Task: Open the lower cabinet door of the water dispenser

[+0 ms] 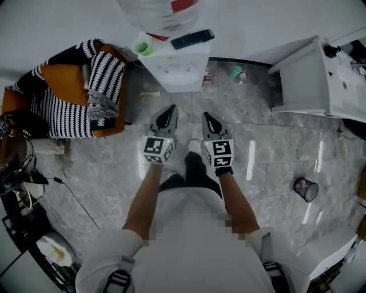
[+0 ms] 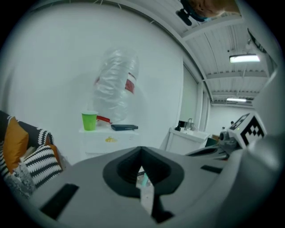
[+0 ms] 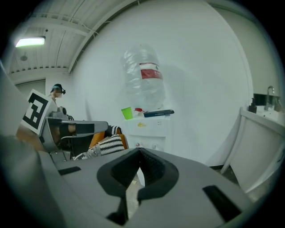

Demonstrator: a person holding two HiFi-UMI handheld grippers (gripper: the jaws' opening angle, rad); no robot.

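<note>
The white water dispenser (image 1: 177,68) stands against the wall straight ahead. It carries a clear bottle (image 1: 163,14), a green cup (image 1: 141,46) and a dark flat device (image 1: 193,39) on top. My left gripper (image 1: 170,110) and right gripper (image 1: 207,117) are side by side over the floor, a short way in front of it, both pointing at it with jaws shut and nothing held. In the left gripper view the dispenser (image 2: 109,142) rises beyond the closed tips (image 2: 141,149). In the right gripper view the tips (image 3: 140,151) cover the lower front of the dispenser (image 3: 149,131), so the cabinet door is hidden.
An orange armchair with striped cushions (image 1: 74,91) sits left of the dispenser. A white counter unit (image 1: 314,74) stands at the right. A black waste bin (image 1: 306,189) is on the marble floor at the right, cables (image 1: 63,186) at the left, and small litter (image 1: 237,72) beside the dispenser.
</note>
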